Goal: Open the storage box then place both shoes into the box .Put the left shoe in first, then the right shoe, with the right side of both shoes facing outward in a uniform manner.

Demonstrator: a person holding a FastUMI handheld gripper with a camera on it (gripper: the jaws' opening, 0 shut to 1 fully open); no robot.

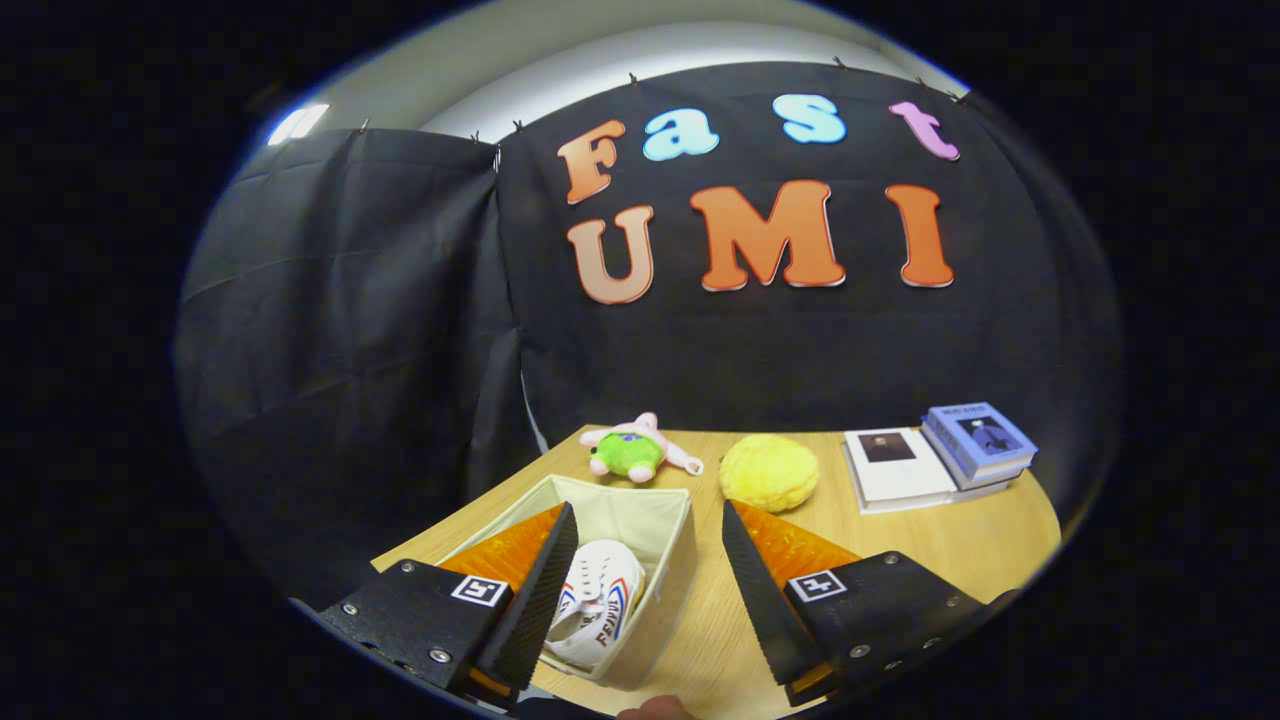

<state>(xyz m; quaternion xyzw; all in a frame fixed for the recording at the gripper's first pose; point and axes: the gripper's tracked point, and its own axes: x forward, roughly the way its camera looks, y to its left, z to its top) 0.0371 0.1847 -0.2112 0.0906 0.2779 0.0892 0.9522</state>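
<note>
Gripper [648, 560] fingers spread wide apart, holding nothing, hovering above the near part of the light wooden worktop [900, 540]. Beige fabric storage box [660, 520] open-topped, sits toward the worktop's left edge, partly under the left finger [540, 590]. White lace-up sneaker with red and blue trim [600, 600] lies inside the box, between the fingers but closer to the left one; its toe points away toward the box's far wall. Which foot it is, cannot tell. Right finger [760, 590] is over bare wood just beside the box's right wall. Beyond the box, near the far edge: small green and pink plush toy [632, 452], and next to it a round yellow fuzzy plush ball [768, 472]. Far right corner: white book [895, 468] lying flat, touching a stack of blue-covered books [978, 440]. Black cloth wall [400, 330] behind the worktop.
</note>
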